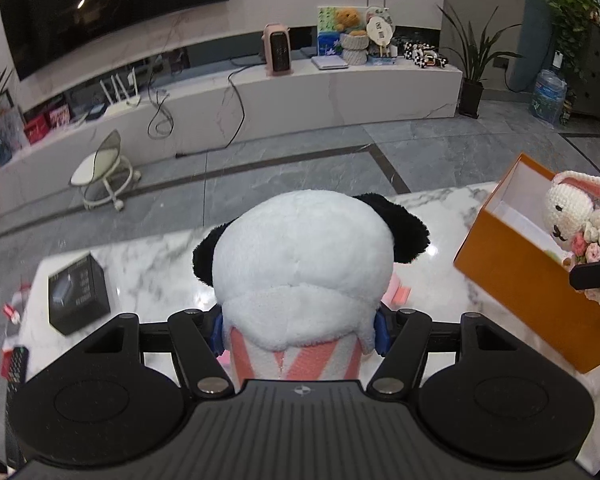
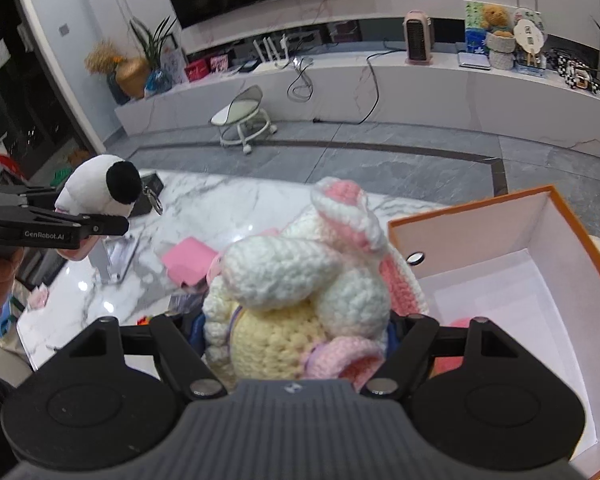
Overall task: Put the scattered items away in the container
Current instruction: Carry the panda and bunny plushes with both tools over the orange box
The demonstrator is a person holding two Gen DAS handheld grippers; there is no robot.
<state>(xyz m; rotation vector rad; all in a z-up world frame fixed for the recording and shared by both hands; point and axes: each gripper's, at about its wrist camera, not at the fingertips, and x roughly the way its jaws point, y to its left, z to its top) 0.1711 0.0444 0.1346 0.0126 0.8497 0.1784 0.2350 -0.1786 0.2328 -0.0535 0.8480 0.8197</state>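
My left gripper (image 1: 300, 334) is shut on a white plush panda (image 1: 304, 268) with black ears and a pink-striped body, held above the marble table (image 1: 160, 264). The same panda (image 2: 100, 196) shows at the left of the right wrist view, clamped in that gripper (image 2: 72, 220). My right gripper (image 2: 296, 336) is shut on a crocheted white-and-pink rabbit (image 2: 300, 276), just left of the orange box (image 2: 568, 240) with its white inside. In the left wrist view the rabbit (image 1: 576, 208) hangs over that orange box (image 1: 520, 268) at the right.
A black box (image 1: 78, 292) lies at the table's left end. Pink paper pieces (image 2: 188, 260) and small clutter lie on the marble behind the rabbit. Something pink (image 2: 456, 340) lies inside the box. A wheeled stool (image 1: 104, 176) stands on the floor beyond the table.
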